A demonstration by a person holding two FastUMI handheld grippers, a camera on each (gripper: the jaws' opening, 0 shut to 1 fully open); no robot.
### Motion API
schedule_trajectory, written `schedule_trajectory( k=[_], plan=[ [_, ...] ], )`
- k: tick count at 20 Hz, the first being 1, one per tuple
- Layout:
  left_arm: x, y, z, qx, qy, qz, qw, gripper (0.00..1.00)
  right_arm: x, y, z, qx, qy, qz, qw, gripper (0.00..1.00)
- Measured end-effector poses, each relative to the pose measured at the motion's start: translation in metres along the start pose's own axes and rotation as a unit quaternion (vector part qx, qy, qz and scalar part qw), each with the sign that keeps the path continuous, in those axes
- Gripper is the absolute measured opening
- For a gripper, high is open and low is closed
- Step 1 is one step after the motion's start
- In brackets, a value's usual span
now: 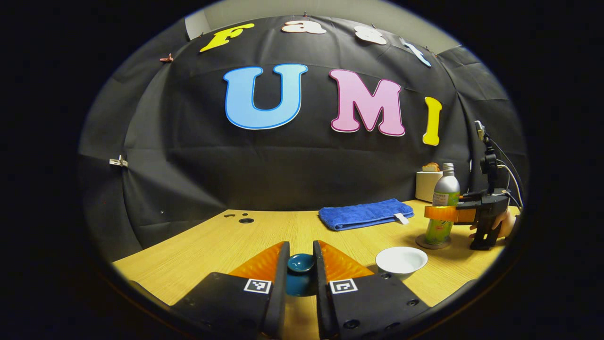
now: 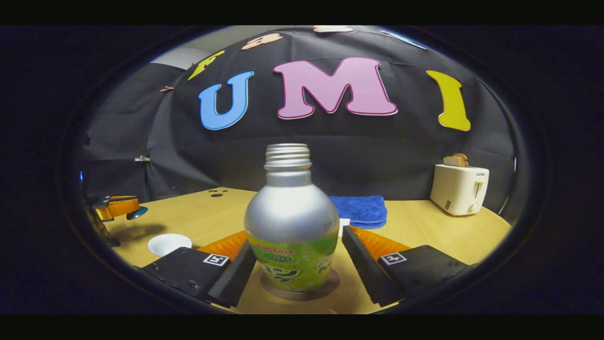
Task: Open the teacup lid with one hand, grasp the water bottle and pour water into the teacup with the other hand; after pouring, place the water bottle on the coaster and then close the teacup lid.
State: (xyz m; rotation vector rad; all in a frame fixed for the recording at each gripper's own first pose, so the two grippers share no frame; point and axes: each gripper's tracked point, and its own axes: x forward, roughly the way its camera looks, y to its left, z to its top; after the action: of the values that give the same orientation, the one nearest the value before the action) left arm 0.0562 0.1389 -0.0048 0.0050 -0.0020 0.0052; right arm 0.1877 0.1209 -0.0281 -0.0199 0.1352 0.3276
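Now left tool (image 1: pixel 300 264) gripping teacup lid (image 1: pixel 300 262), teacup (image 1: pixel 401 261) uncovered, water bottle (image 2: pixel 291 226) uncapped on coaster (image 2: pixel 302 285)

A blue towel (image 2: pixel 361 209) lies folded near a cream toaster (image 2: pixel 458 189) on the wooden table (image 2: pixel 424 226)

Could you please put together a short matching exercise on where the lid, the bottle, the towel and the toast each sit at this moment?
Things:
1. teacup lid
2. water bottle
3. blue towel
4. toast

Places:
A. folded flat on the table near the back wall
B. standing upright on the round coaster
C. sticking out of the white toaster
D. gripped between the fingers of the left gripper, off the white teacup

Pairs: 1-D, 2-B, 3-A, 4-C
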Motion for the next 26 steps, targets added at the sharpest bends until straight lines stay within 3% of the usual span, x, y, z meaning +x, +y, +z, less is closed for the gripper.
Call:
schedule_trajectory(
  k=[8, 14, 15, 19, 26],
  plan=[
    [0.000, 0.000, 0.000, 0.000, 0.000, 0.000, 1.000, 0.31, -0.033, 0.013, -0.005, -0.011, 0.007, 0.012, 1.000, 1.00],
    [0.000, -0.002, 0.000, -0.002, 0.002, 0.002, 1.000, 0.31, -0.070, -0.005, -0.018, 0.028, 0.028, -0.023, 0.999, 1.00],
    [0.001, -0.005, 0.000, -0.001, 0.002, -0.003, 1.000, 0.31, -0.077, -0.012, -0.015, 0.036, 0.019, -0.033, 0.999, 0.96],
    [0.004, -0.041, 0.002, -0.001, 0.001, -0.033, 0.999, 0.31, -0.101, -0.022, -0.008, -0.010, -0.015, -0.058, 0.998, 0.99],
    [0.012, -0.102, 0.003, 0.001, 0.001, -0.088, 0.996, 0.31, -0.111, -0.016, -0.006, -0.023, -0.026, -0.050, 0.998, 0.98]
  ],
)
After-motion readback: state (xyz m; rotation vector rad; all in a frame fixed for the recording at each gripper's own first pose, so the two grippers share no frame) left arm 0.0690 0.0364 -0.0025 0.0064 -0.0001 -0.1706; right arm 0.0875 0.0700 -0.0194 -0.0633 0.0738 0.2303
